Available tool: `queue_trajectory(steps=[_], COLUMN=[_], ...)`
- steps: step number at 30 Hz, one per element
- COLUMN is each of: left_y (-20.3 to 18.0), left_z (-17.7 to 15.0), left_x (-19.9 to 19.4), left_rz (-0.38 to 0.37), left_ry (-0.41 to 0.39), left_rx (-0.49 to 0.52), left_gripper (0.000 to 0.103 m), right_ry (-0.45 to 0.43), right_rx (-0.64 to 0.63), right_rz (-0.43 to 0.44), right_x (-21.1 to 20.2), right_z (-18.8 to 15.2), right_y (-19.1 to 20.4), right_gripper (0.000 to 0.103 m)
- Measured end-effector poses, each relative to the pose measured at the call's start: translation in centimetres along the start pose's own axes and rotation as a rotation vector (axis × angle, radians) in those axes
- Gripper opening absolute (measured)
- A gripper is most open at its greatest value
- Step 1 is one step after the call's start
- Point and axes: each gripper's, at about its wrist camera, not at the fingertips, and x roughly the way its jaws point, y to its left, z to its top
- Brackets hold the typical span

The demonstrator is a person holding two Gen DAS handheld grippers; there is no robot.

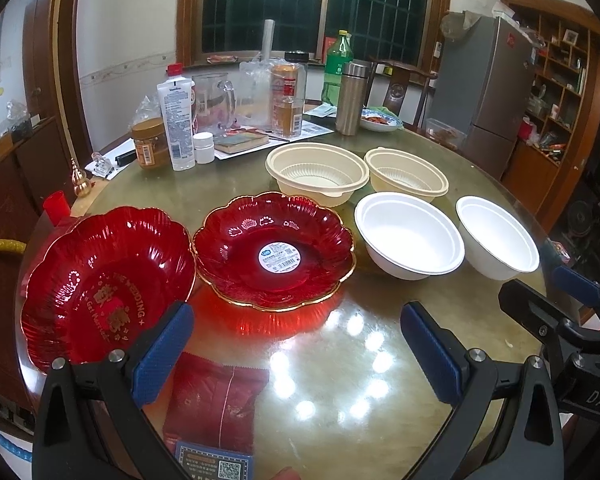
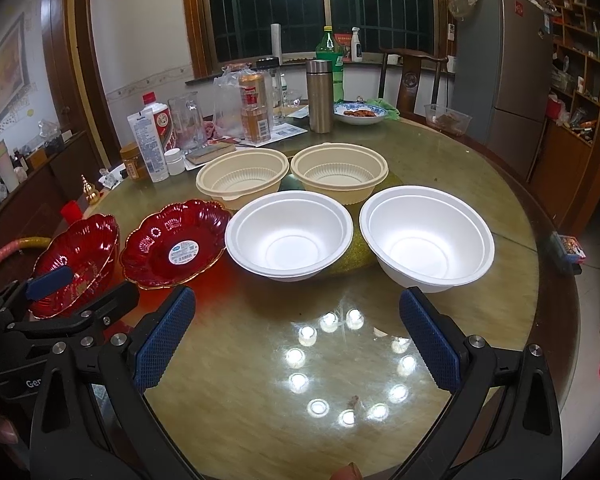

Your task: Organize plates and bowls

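Both sets of jaws spread wide and empty: sorting not yet begun

Left gripper [image 1: 296, 344] faces two red plates [image 1: 274, 250] at the tabletop's [image 2: 260, 360] left edge; right gripper [image 2: 296, 340] faces white bowls [image 2: 288, 236], beige bowls [image 2: 242, 176] behind; next likely nesting like with like

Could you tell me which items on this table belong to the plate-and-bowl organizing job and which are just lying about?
Job items:
two red plates
two white bowls
two beige bowls

Lying about:
steel flask
green bottle
lotion tube
brown jar
red packet
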Motion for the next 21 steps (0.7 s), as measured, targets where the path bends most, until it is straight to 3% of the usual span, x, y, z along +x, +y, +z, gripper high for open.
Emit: queue_trajectory(steps=[21], left_y=[-0.21], left_z=[-0.18], left_x=[-0.07], left_rz=[-0.007], left_ry=[0.005], left_rx=[0.005], left_gripper=[0.103], right_ry=[-0.001], right_rx=[0.005], right_rz=[0.003], right_x=[-0.35], right_z=[0.28], right_y=[0.26], right_gripper=[0.103])
